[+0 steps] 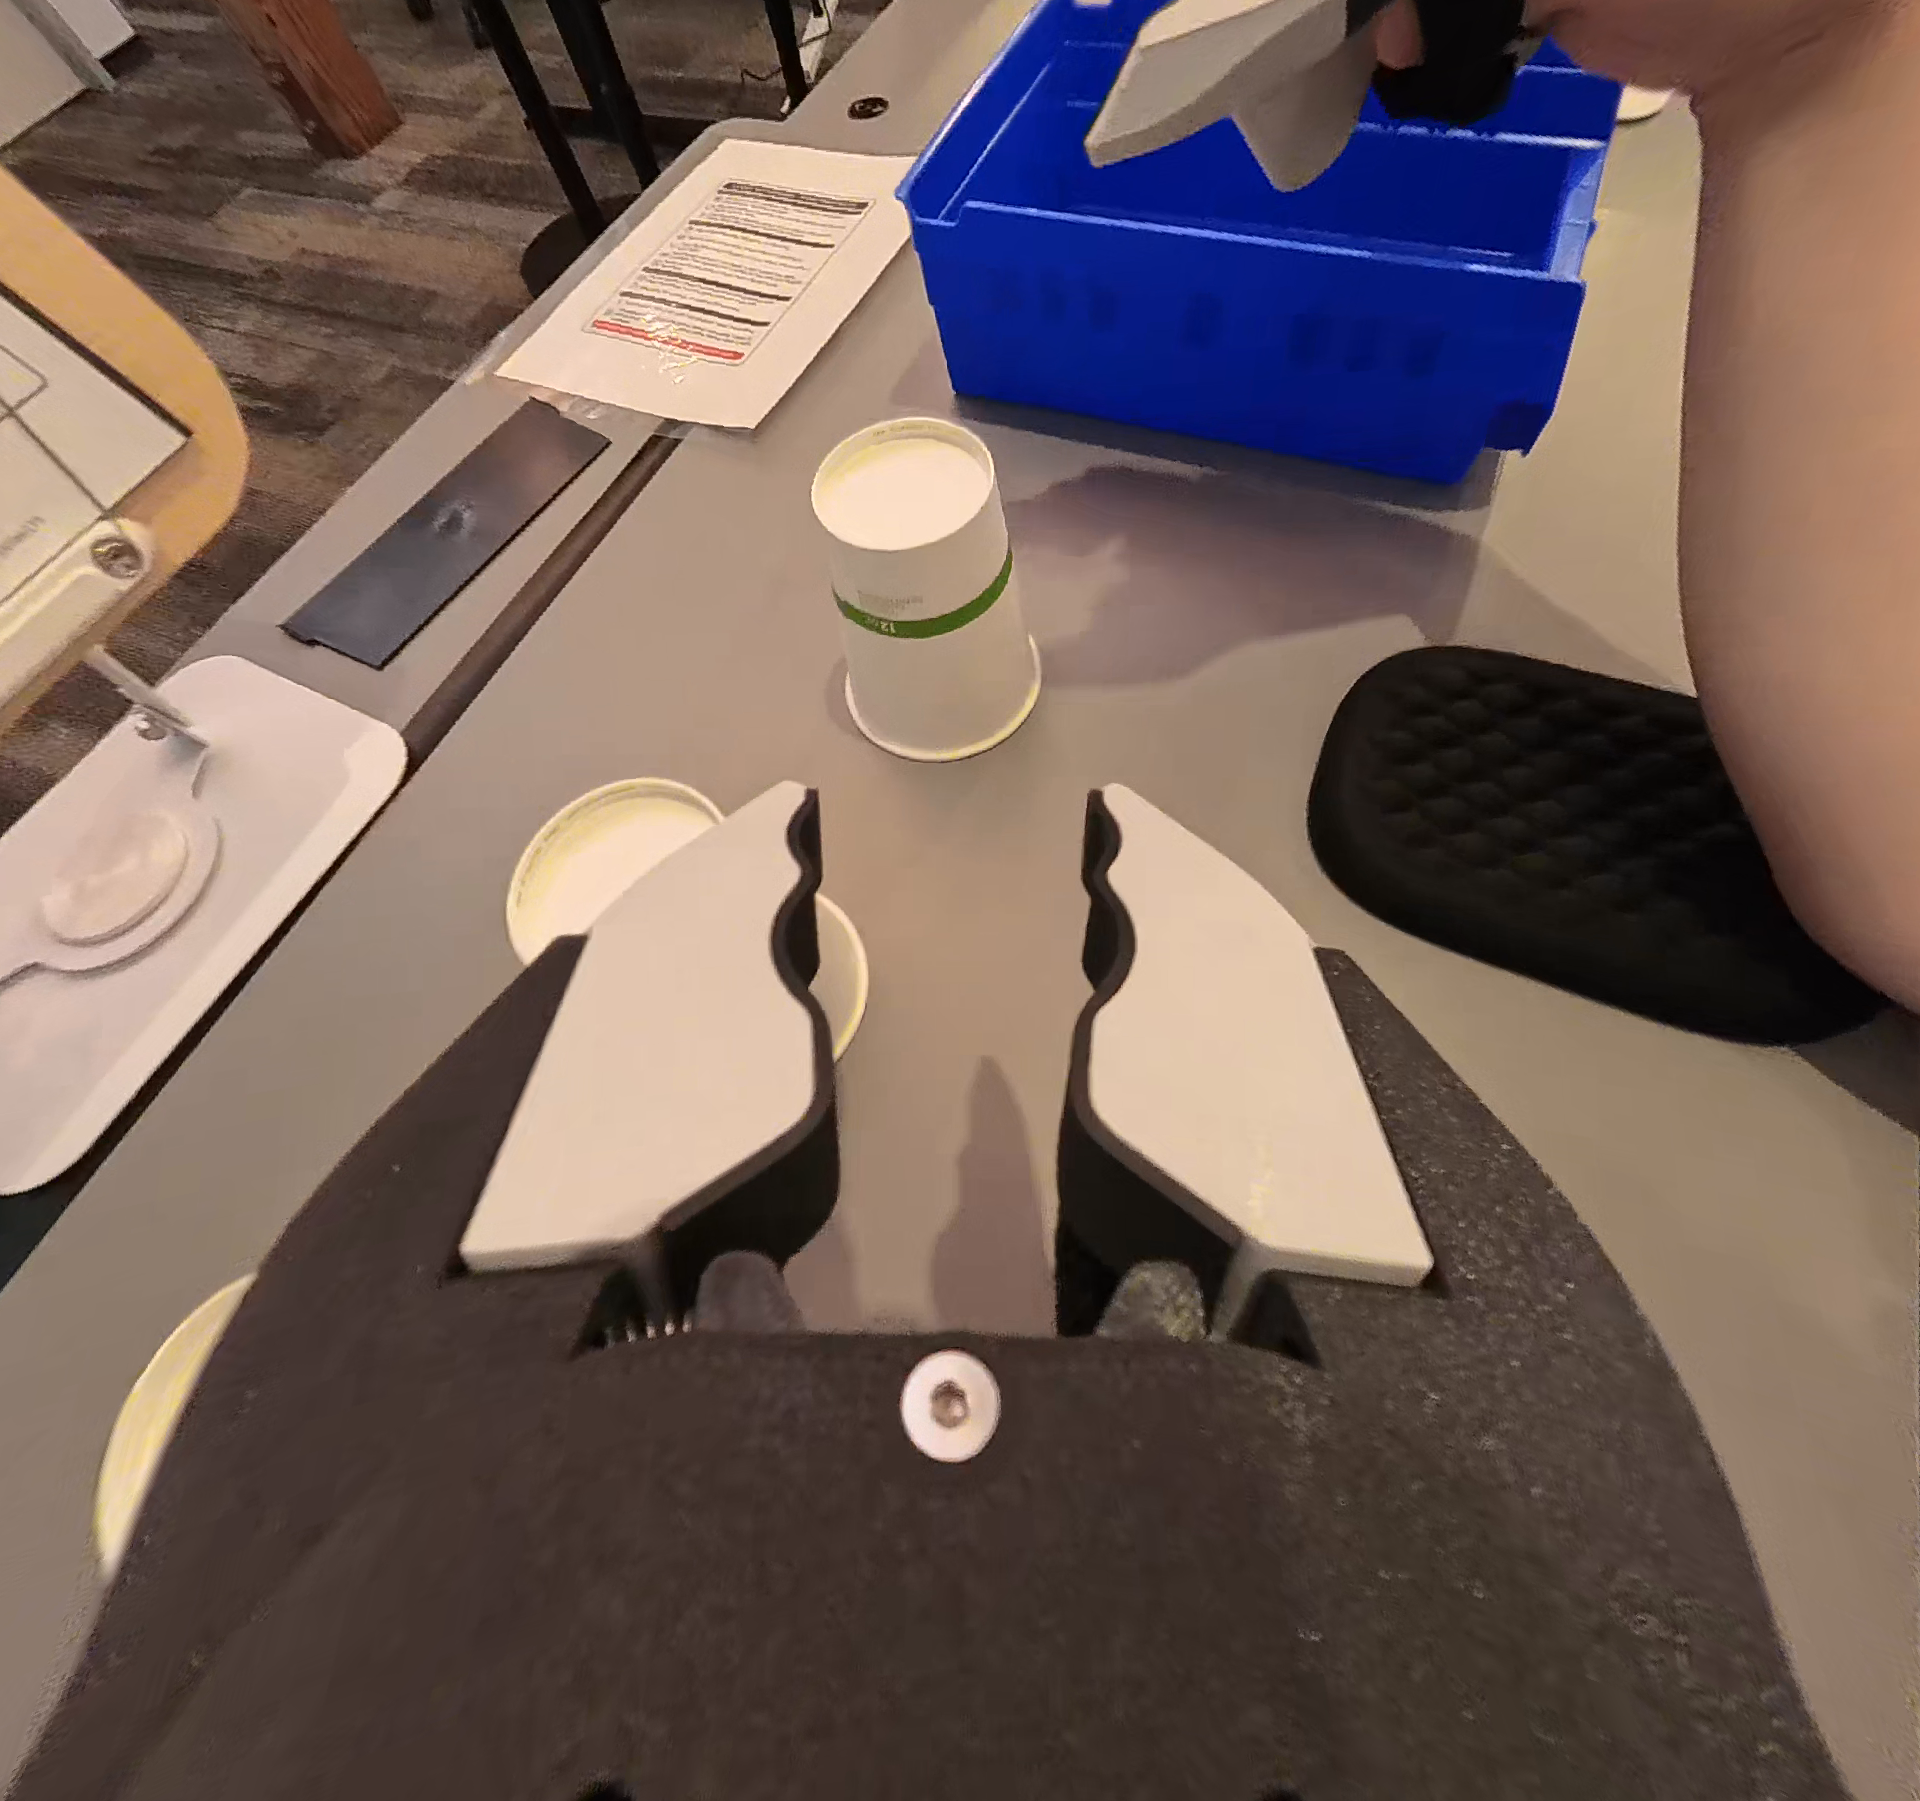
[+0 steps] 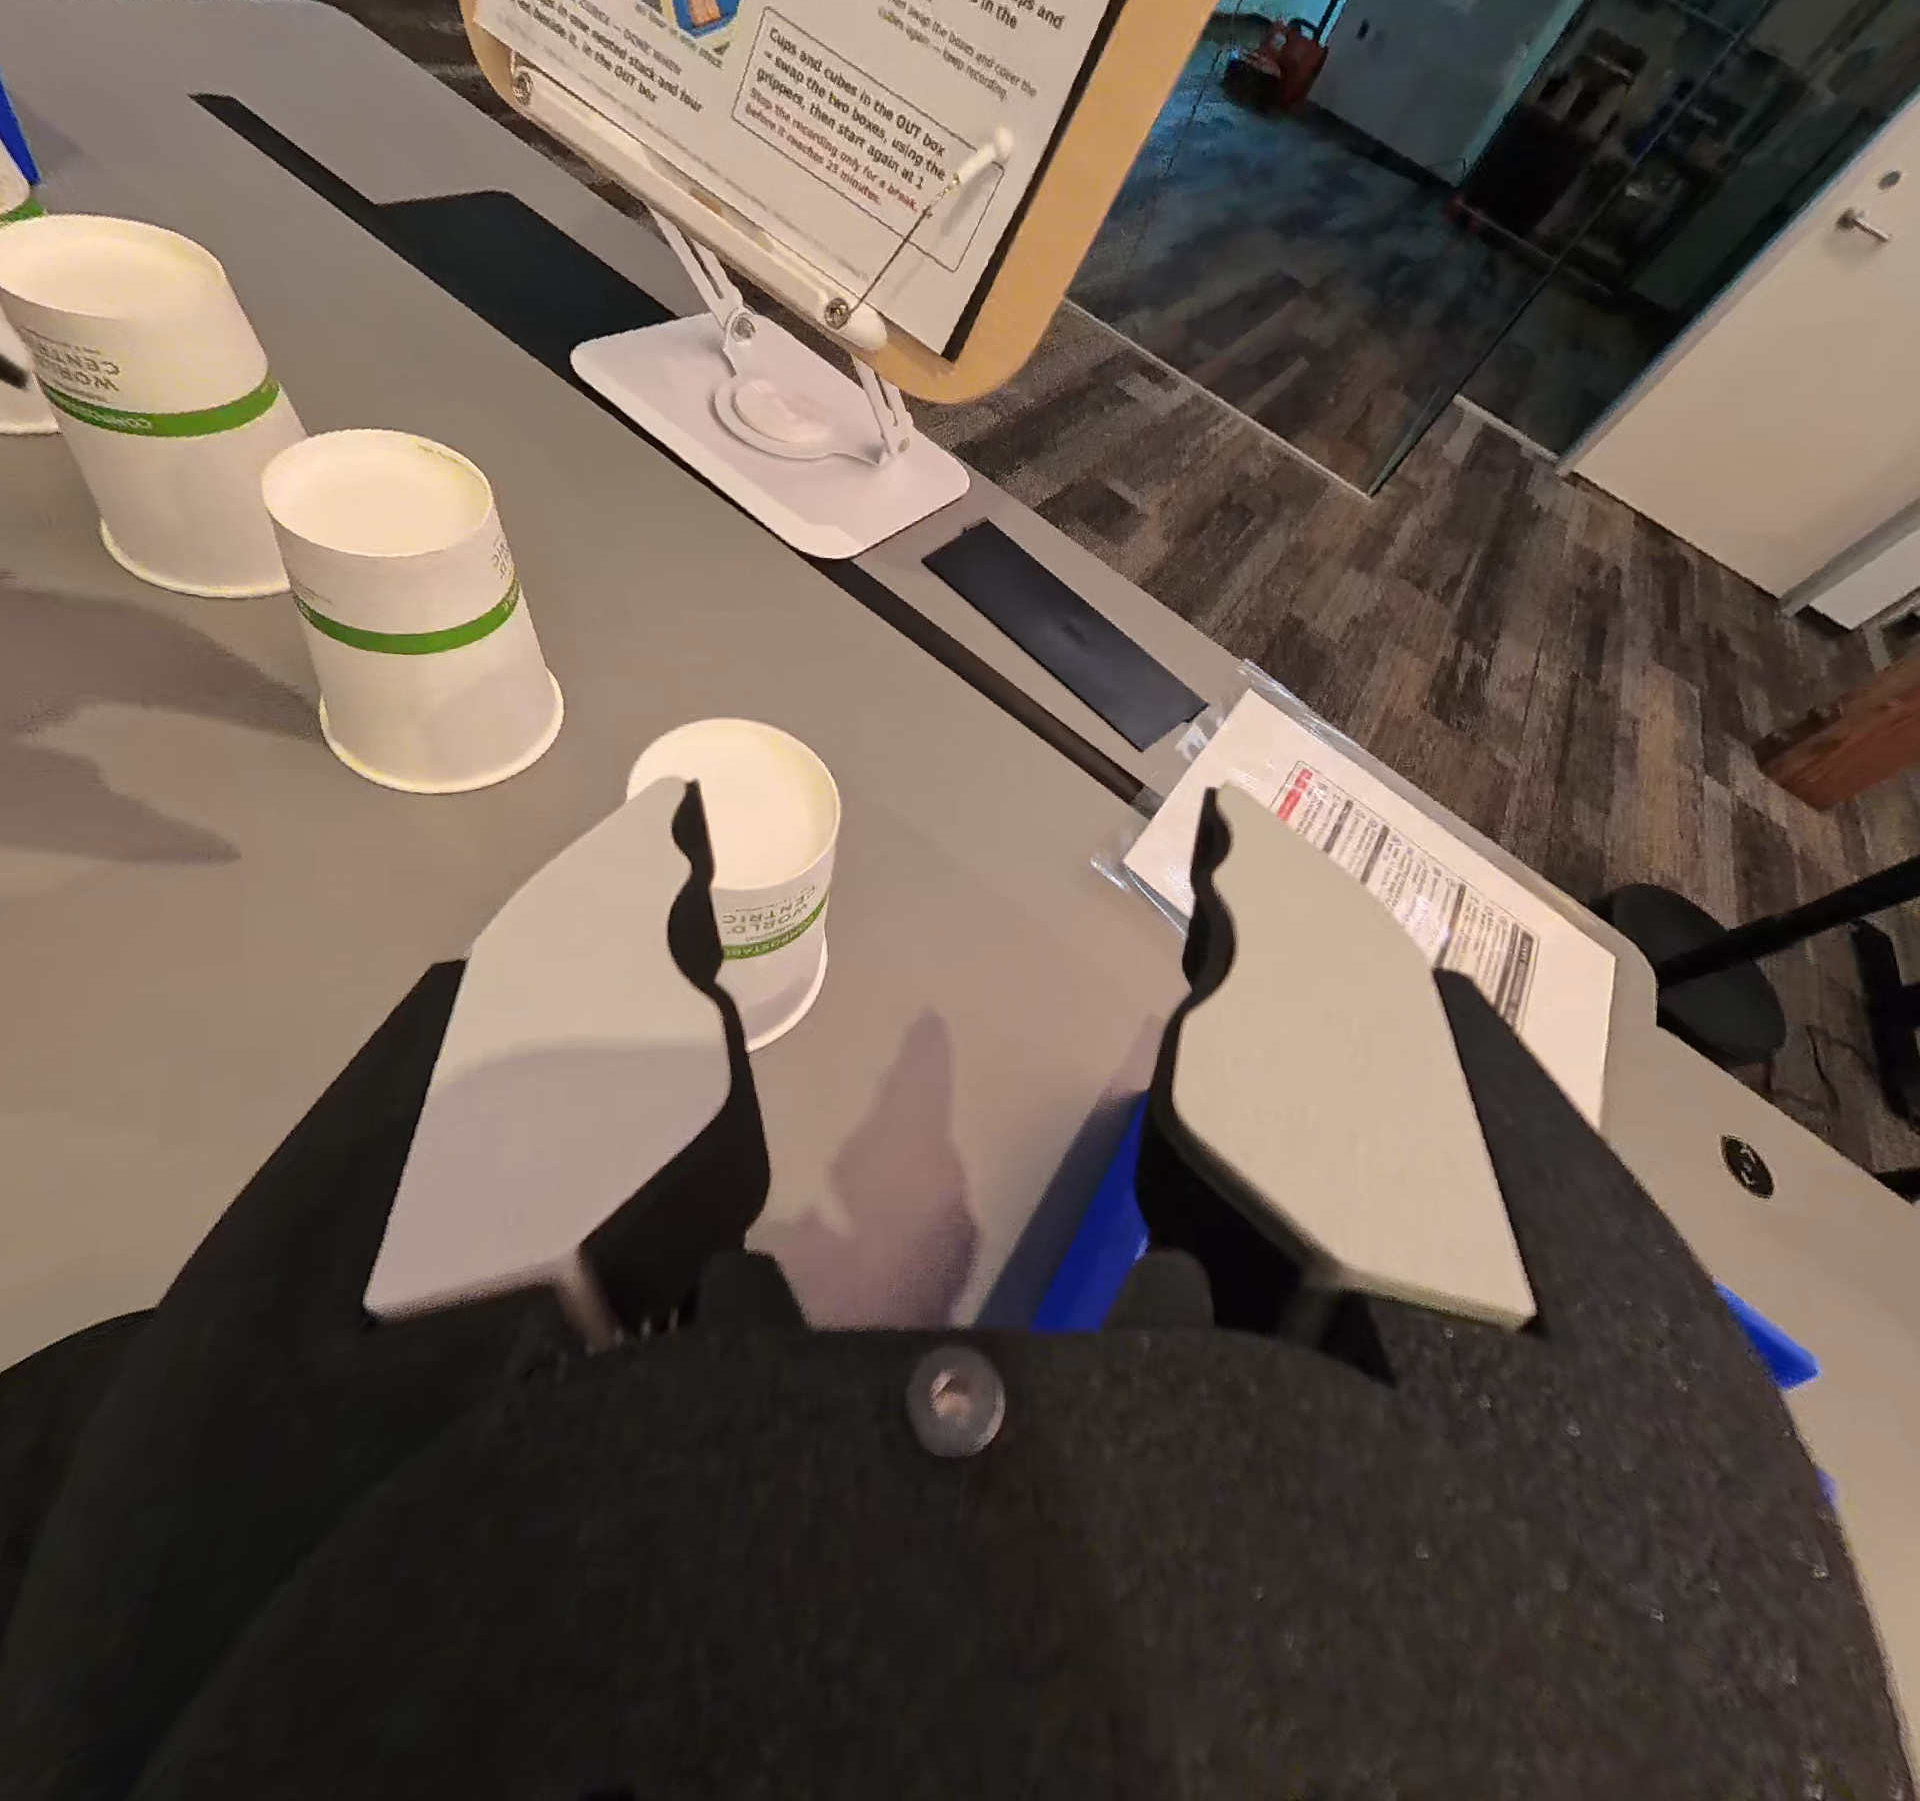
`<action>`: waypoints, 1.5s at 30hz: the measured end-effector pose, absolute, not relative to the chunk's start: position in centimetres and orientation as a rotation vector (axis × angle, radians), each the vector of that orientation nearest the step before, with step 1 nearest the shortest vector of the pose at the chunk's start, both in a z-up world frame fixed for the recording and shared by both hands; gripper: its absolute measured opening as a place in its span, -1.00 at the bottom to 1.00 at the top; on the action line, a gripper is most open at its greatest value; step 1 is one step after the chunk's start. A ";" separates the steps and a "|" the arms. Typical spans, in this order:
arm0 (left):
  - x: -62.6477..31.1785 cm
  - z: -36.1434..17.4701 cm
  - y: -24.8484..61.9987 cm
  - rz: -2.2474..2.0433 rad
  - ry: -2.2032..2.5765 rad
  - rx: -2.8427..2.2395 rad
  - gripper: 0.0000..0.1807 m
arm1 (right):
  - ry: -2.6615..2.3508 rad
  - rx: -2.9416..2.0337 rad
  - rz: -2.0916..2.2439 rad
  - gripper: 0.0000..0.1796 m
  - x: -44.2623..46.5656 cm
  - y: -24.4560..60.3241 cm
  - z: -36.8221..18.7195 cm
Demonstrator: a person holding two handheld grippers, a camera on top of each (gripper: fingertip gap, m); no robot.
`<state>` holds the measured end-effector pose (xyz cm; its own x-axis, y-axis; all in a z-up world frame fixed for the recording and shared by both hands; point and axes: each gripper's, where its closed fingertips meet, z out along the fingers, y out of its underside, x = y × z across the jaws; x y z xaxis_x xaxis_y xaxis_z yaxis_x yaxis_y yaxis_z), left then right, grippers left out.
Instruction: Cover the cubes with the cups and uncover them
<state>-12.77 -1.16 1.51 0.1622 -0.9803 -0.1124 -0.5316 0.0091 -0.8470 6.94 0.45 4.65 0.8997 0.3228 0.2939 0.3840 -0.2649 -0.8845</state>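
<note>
White paper cups (image 2: 416,608), inverted on the grey table (image 1: 1195,712), are being flanked by wide-spread, empty left gripper (image 1: 951,806) and right gripper (image 2: 945,801), blue bin (image 1: 1247,297) beyond.

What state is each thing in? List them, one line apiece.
left gripper: open, empty, above the table.
right gripper: open, empty, over the blue bin.
nearest cup: upside down on the table.
middle cup: upside down.
far cup: upside down.
blue bin: upright; nothing visible in the part seen.
cubes: none visible.
document stand: upright, board tilted.
</note>
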 end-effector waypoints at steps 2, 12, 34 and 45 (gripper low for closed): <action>-12.0 1.2 -1.0 -0.713 1.484 -1.643 -0.47 | -0.508 -1.844 -0.028 -0.03 7.2 0.1 4.9; -10.2 0.4 -0.6 -0.692 1.502 -1.636 -0.47 | -0.461 -1.811 0.035 -0.04 8.6 -0.7 4.8; 0.5 -6.4 3.6 -0.440 1.662 -1.973 -0.07 | -0.405 -1.758 0.104 -0.04 9.9 -2.4 5.0; 2.3 -8.1 3.9 -0.382 1.729 -1.971 -0.08 | -0.403 -1.754 0.161 -0.04 9.9 -2.1 4.4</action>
<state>2.25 3.94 -8.08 0.1600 -0.9814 -0.1062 -0.8451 -0.0806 -0.5285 9.88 -2.07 4.40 0.9288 0.3538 0.1101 0.1806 -0.1727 -0.9683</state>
